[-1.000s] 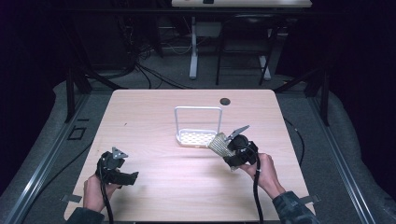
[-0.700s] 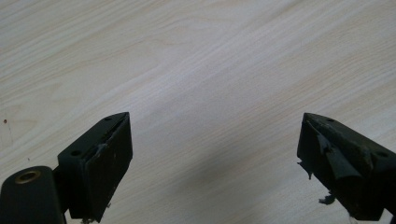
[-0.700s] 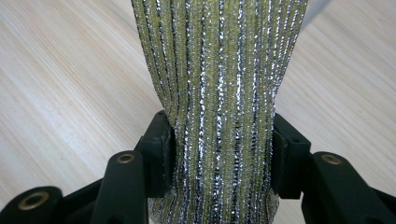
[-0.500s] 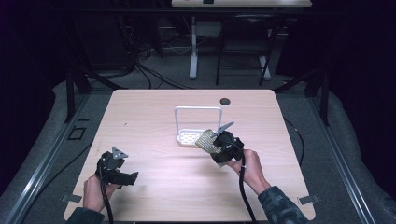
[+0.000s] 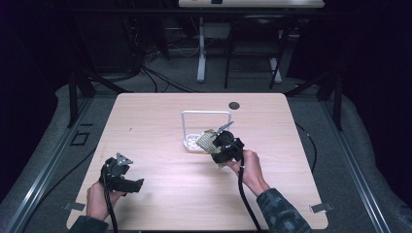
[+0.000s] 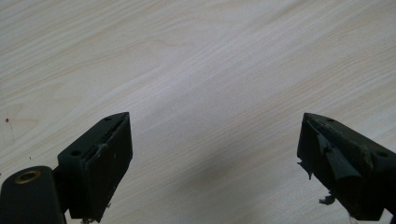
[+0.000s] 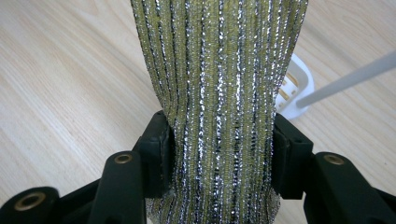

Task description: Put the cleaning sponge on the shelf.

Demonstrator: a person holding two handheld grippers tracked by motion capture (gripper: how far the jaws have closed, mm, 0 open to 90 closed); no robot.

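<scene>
The right gripper point(image 5: 214, 143) is clamping a ribbed scouring sponge of yellow-green and silver metallic thread point(image 7: 219, 79), its black jaws pressing in on both flanks of the pad. In the high view the sponge point(image 5: 206, 140) is hanging just over the near right corner of the small white plastic rack with a tall wire hoop point(image 5: 206, 114), which is standing near the middle of the pale wooden table point(image 5: 160, 194). The right gripper view is showing the rack's slotted white base point(image 7: 295, 88) and one grey rod of the hoop just past the sponge's right edge. The left gripper point(image 5: 127, 183) is resting well to the near left of the rack, jaws spread wide over bare wood and grasping nothing. The risk from here, as I judge it, is the hoop: the sponge is sitting close to that rod, so a careless lowering could be catching the fibres on the wire, or nudging the light rack across the table. A shallow pinch on so soft a pad could also be letting it slip out short of the base.
</scene>
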